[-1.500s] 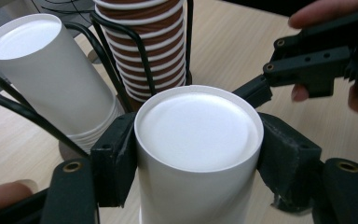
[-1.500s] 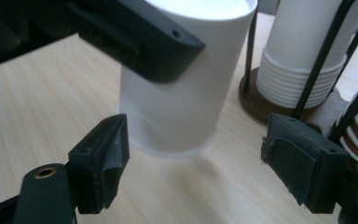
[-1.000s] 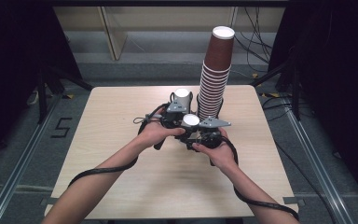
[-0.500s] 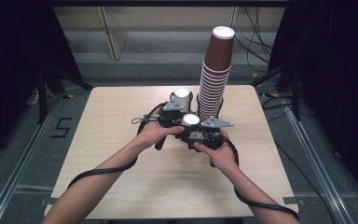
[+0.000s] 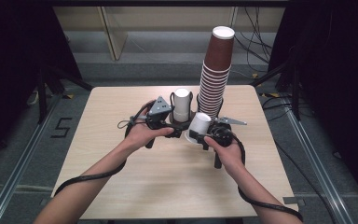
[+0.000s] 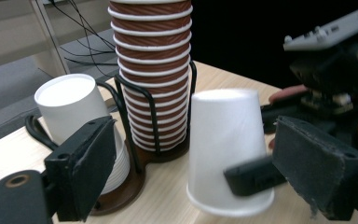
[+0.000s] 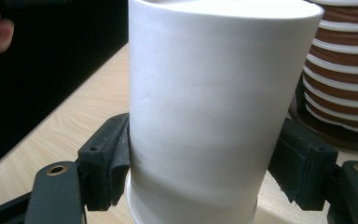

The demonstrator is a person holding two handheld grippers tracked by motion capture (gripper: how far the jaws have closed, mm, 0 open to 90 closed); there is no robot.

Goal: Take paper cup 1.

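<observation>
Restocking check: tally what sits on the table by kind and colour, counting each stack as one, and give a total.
Brown cup stack: 1
White cup stack: 1
Single white cup: 1
Wire cup rack: 1
Total: 4
</observation>
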